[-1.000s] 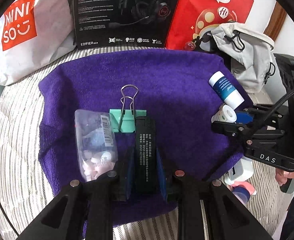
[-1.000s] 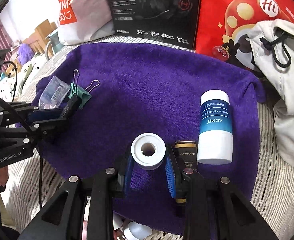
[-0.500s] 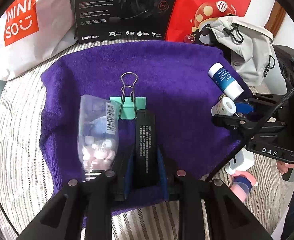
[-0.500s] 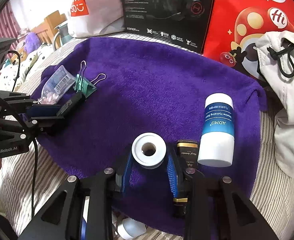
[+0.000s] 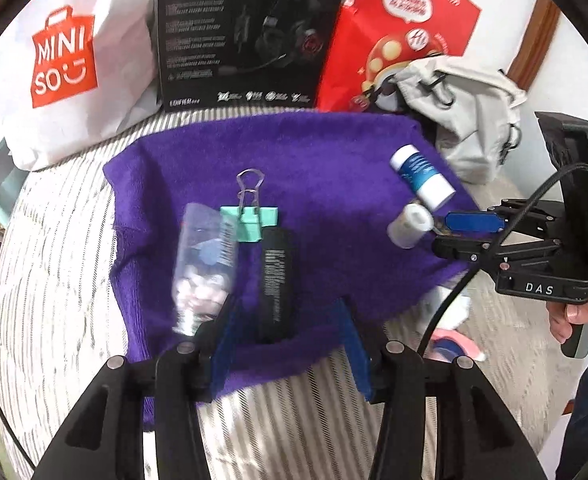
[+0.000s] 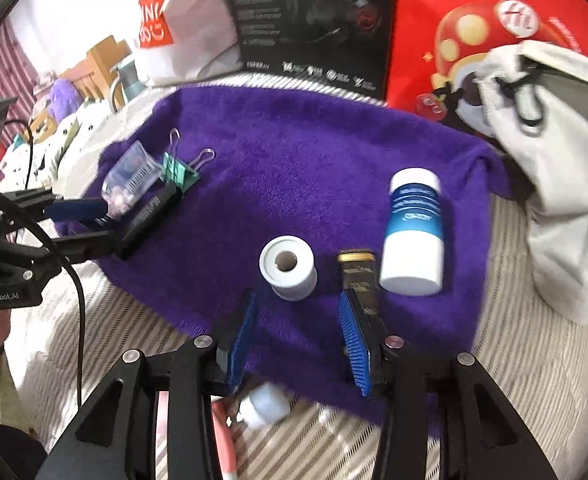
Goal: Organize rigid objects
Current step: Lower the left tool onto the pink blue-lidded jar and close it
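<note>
Left claw [image 5: 284, 340] spread wide around black stick [image 5: 276, 280]; right claw [image 6: 297, 336] gapes (empty) behind white spool [image 6: 290, 268]

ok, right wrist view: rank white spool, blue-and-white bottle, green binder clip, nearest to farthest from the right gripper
1. white spool: on the purple towel, just ahead of the open right gripper, slightly left of centre.
2. blue-and-white bottle: lying ahead to the right.
3. green binder clip: far left of the towel, by the left gripper.
</note>
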`<state>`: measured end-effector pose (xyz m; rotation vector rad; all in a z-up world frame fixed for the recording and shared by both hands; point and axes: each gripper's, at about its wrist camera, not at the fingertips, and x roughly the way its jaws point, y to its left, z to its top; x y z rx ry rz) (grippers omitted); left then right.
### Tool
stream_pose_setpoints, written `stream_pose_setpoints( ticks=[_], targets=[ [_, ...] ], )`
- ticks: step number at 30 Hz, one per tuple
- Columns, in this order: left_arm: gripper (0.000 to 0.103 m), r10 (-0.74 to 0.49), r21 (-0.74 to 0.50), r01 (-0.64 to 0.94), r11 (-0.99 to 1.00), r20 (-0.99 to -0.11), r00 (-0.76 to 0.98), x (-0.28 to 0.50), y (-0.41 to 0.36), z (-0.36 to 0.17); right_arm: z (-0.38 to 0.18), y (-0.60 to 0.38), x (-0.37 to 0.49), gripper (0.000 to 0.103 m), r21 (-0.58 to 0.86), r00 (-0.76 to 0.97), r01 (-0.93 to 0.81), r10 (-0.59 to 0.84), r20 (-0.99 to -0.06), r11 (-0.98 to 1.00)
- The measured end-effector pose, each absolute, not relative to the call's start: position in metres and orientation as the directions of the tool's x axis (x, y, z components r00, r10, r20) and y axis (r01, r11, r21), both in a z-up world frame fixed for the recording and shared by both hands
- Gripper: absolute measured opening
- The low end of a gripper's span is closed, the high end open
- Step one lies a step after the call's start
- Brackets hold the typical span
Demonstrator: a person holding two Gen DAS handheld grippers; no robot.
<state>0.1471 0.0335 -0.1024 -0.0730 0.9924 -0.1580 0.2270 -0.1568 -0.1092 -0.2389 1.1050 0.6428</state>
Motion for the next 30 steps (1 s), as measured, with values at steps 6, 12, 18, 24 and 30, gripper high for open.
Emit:
stream_pose_setpoints(
  ticks=[6,12,18,24,30],
  targets=[
    [0.048,-0.224,-0.159,0.164,0.974,-0.804,0.551,0.122,0.005,-0.095,-0.088,-0.200,0.204,0.049,0.160,0.342,-0.493,0.360,-0.868,0.855],
    [0.048,-0.271,-0.161,0.251,0.955,-0.820,0.504,0.105,-0.030,-0.116,-0.078,-0.258,0.169,0.051,0.172,0.371,-0.400,0.331,-0.868,0.900],
    [0.048,-0.271,-0.101,0.356,0.929,-0.841,0.468,0.095,-0.059,-0.138,-0.082,-0.302,0.138,0.053,0.176,0.371,-0.306,0.287,-0.883,0.936],
    [0.048,-0.265,-0.049,0.419,0.907,-0.839,0.476,0.092,-0.071,-0.148,-0.096,-0.317,0.109,0.054,0.182,0.344,-0.259,0.267,-0.900,0.949],
    [0.048,-0.249,-0.008,0.453,0.891,-0.844,0.475,0.096,-0.078,-0.155,-0.106,-0.311,0.102,0.054,0.180,0.313,-0.268,0.262,-0.913,0.947]
  ],
)
